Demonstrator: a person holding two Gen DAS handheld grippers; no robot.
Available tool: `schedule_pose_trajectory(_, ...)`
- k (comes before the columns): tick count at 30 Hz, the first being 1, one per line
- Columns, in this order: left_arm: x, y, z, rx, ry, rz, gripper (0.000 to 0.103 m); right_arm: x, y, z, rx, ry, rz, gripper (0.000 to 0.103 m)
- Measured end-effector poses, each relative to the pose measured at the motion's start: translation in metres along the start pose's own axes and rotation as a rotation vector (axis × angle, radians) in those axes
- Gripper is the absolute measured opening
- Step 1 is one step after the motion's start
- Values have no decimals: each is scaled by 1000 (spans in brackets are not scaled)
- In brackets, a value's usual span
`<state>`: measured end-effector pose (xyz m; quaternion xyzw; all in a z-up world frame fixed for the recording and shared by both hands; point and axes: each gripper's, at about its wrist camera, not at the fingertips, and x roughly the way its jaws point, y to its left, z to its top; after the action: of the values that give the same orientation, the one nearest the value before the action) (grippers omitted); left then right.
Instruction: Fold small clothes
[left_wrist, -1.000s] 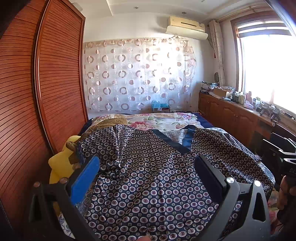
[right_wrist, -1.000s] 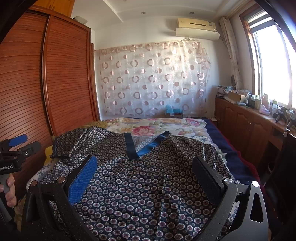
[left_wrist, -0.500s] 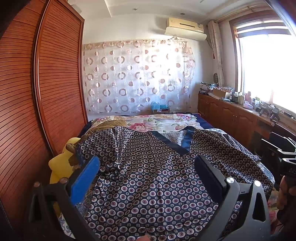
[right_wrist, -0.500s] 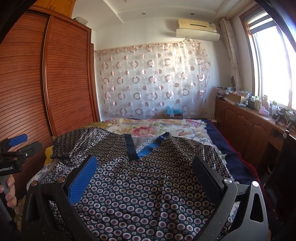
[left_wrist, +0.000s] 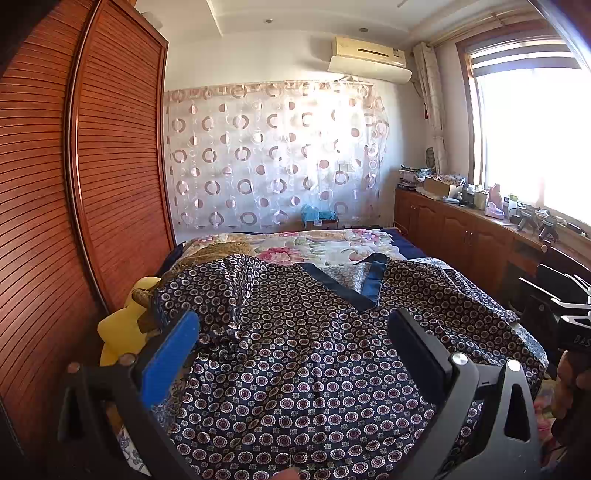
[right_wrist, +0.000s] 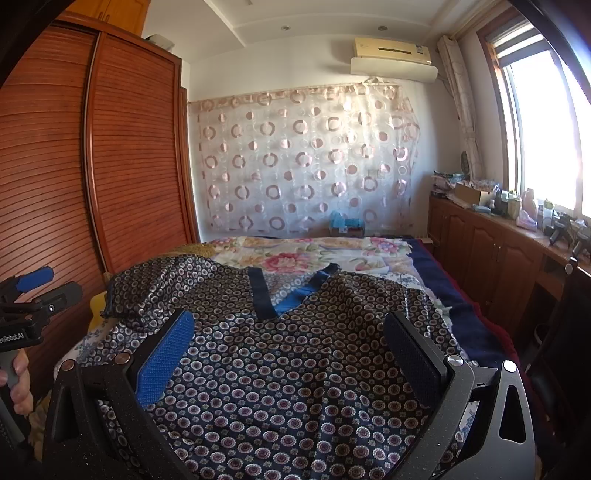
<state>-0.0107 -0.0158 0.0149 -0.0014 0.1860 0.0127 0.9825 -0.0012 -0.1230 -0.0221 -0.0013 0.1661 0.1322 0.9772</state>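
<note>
While lying spread across the near end of the bed (right_wrist: 476, 332), the patterned garment (left_wrist: 314, 350) is running its long axis from the near edge toward the far edge, with its blue-trimmed V neckline (right_wrist: 280, 295) pointing toward the curtain (right_wrist: 303, 158). One sleeve is bunching into a raised fold at the left edge of the bed, beside the wooden wardrobe (left_wrist: 110, 166). The left gripper (left_wrist: 295, 354) is hovering above the near left part of the garment, jaws standing wide apart and gripping nothing; the right gripper (right_wrist: 288, 354) is hovering likewise over the near right part, jaws equally apart (neither appears to be touching the fabric). In the right wrist view the person's left hand (right_wrist: 18, 384) is grasping its handle at the left border. A yellow cushion (left_wrist: 118, 332) is protruding at the bed's left edge under the bunched sleeve. A floral sheet (right_wrist: 314, 254) is covering the far half of the bed, and a cluttered wooden cabinet (left_wrist: 461, 236) is lining the window side.
</note>
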Motion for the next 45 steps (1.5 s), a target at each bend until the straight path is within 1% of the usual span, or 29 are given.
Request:
schedule_pose_trajectory(33,-3,-4,-1,-1,0,-4,103,4,4,4,3,-3,6,103)
schedule_pose_trajectory(36,0,-2,-3,-8,10,-5,103,8,7,3,5,3,15,103)
schedule_pose_trajectory(39,7,3,-5,-13,25,2,103,11,8,0,5,6,41,103)
schedule_pose_trajectory(45,27,30,-14,-32,60,7,103,31,12,-12,-2,37,100,103)
